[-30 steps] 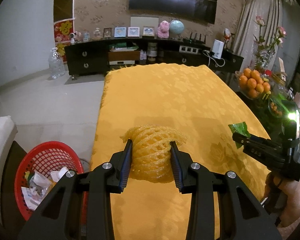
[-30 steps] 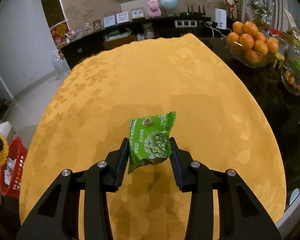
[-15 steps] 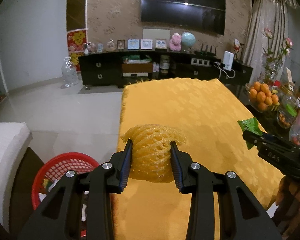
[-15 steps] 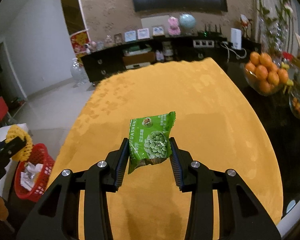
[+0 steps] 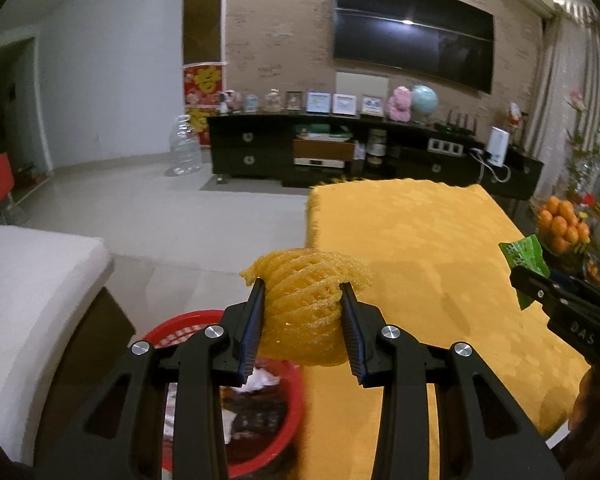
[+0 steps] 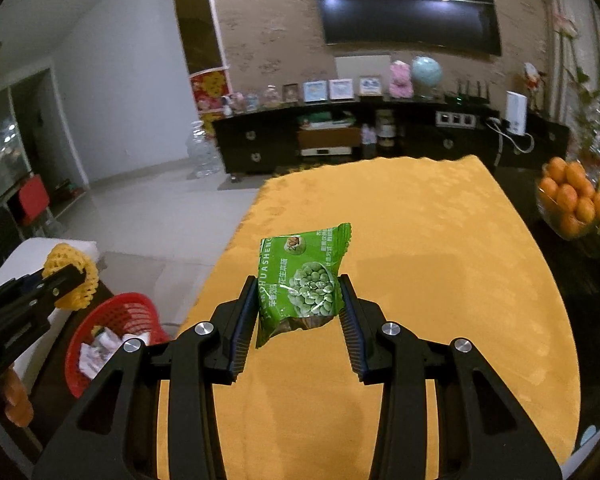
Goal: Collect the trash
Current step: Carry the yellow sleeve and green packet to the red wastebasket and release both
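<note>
Our left tongs (image 5: pixel 303 322) are clamped on a yellow foam fruit net (image 5: pixel 305 312), both pads pressing its sides, and we hold it in the air. Just below and to the left of these tongs sits the red basket (image 5: pixel 284 432) on the floor, with wrappers inside. Our right tongs (image 6: pixel 299 312) grip a green snack packet (image 6: pixel 302 280) between the pads, held up above the counter (image 6: pixel 440 260) with its yellow cloth. A bowl of oranges (image 6: pixel 570 198) stands far to the right of them.
</note>
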